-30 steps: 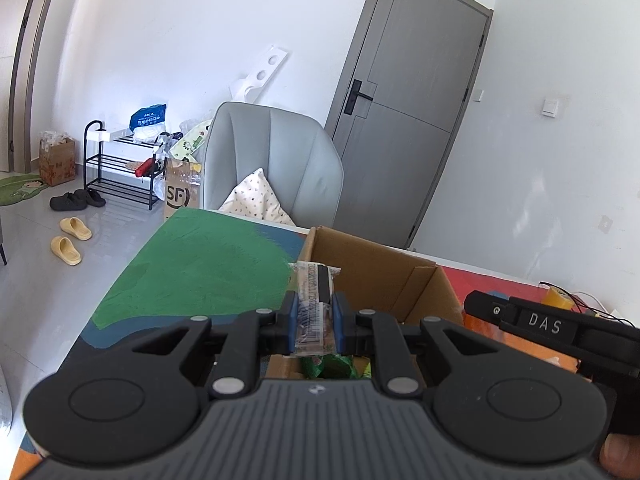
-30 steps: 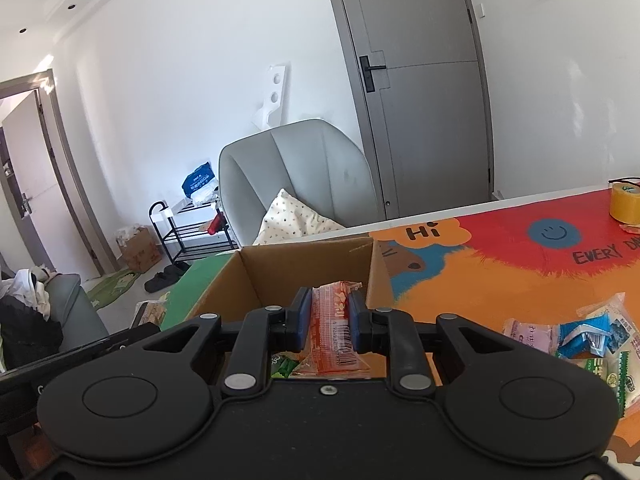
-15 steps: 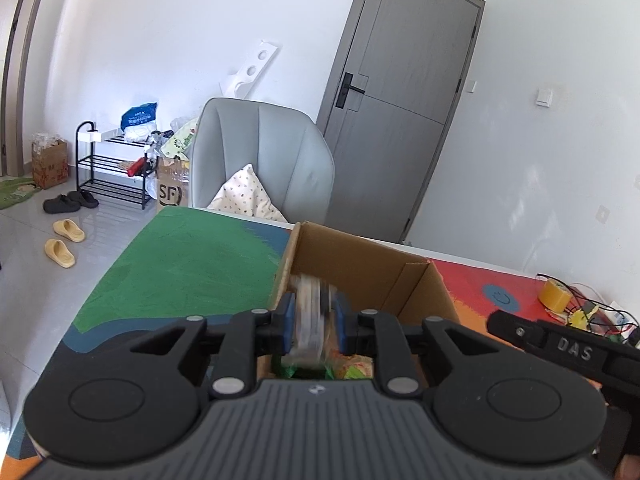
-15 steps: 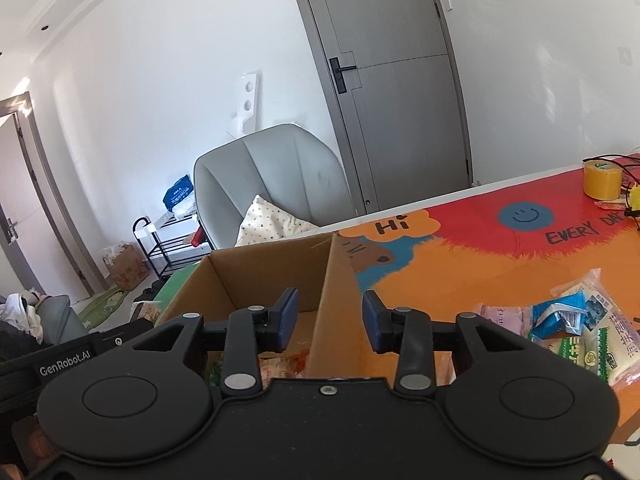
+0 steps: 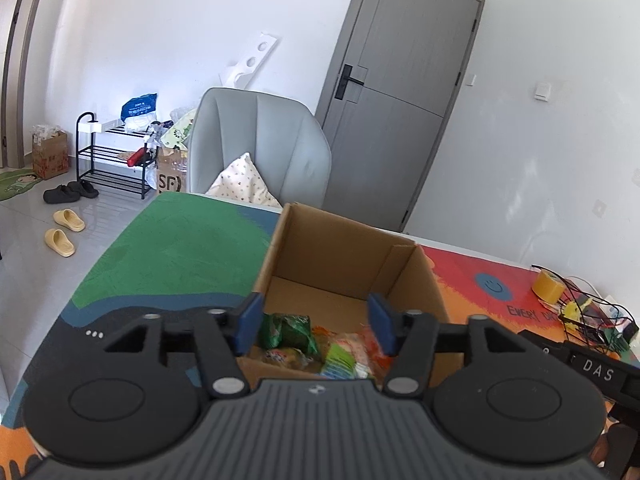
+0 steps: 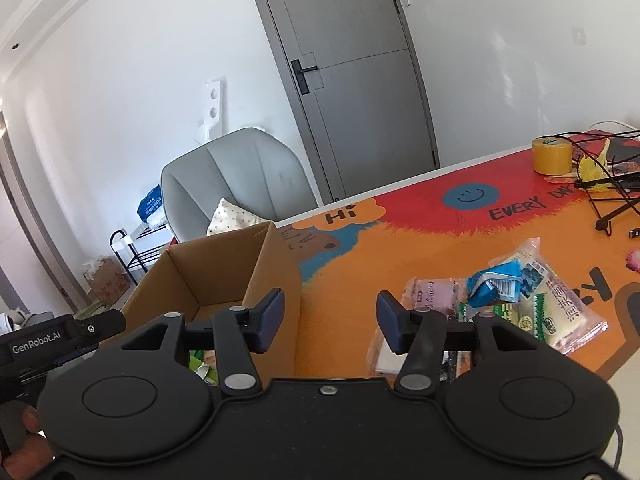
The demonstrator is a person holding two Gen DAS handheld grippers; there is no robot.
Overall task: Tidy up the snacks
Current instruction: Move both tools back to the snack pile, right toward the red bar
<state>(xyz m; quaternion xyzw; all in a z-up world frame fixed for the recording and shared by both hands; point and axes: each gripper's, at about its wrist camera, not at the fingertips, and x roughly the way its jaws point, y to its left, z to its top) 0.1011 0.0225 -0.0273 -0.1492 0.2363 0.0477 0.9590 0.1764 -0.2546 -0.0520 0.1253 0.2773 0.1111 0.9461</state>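
Left wrist: cardboard box (image 5: 344, 252) opens upward.

Snack packets (image 5: 316, 344) in cardboard box (image 5: 340, 248)

White walls (image 5: 160, 40) enclose a sunlit room with a grey door (image 5: 400, 112) on the far side. A grey armchair (image 5: 264, 148) holding a patterned cushion (image 5: 242, 184) stands left of it. Farther left, a black shoe rack (image 5: 112, 160) sits on pale floor tiles (image 5: 40, 248), slippers (image 5: 64, 230) nearby.
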